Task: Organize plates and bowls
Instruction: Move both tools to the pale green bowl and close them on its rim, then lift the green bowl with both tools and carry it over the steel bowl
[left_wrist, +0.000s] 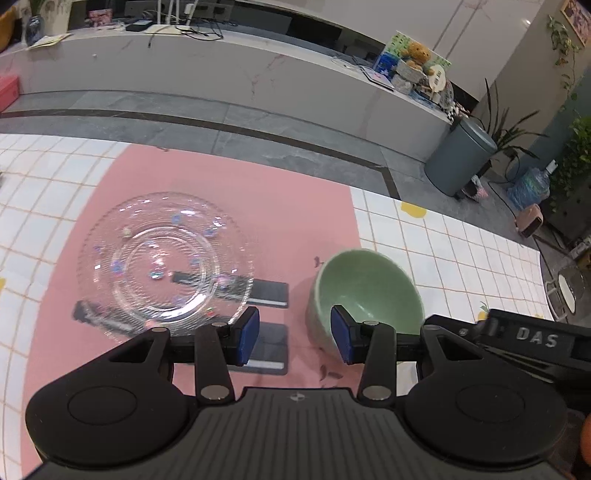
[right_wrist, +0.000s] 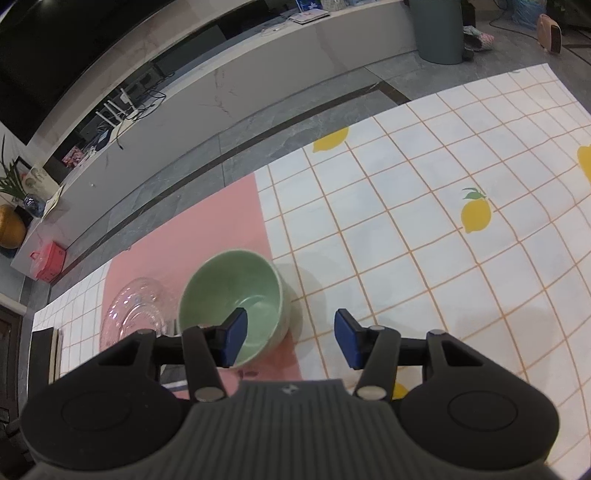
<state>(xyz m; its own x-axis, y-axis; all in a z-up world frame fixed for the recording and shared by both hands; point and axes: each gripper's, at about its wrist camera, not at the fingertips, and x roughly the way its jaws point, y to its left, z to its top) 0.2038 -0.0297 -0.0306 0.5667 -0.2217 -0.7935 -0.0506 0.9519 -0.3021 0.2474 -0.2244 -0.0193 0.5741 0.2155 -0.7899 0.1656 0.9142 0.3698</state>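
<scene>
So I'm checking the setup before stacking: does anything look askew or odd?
Yes: the green bowl looks tilted rather than flat, its mouth leaning sideways where the pink mat meets the tiled cloth. The glass plate lies over dark flat objects, so it may not rest level.

Obstacles: glass plate (left_wrist: 166, 262) and green bowl (left_wrist: 365, 295), apart on pink mat (left_wrist: 295, 221); a passable gap between. Bare tiled surface (right_wrist: 424, 240) right of bowl.

Glass plate (left_wrist: 164, 260), seemingly raised, beside green bowl (left_wrist: 365, 291)
</scene>
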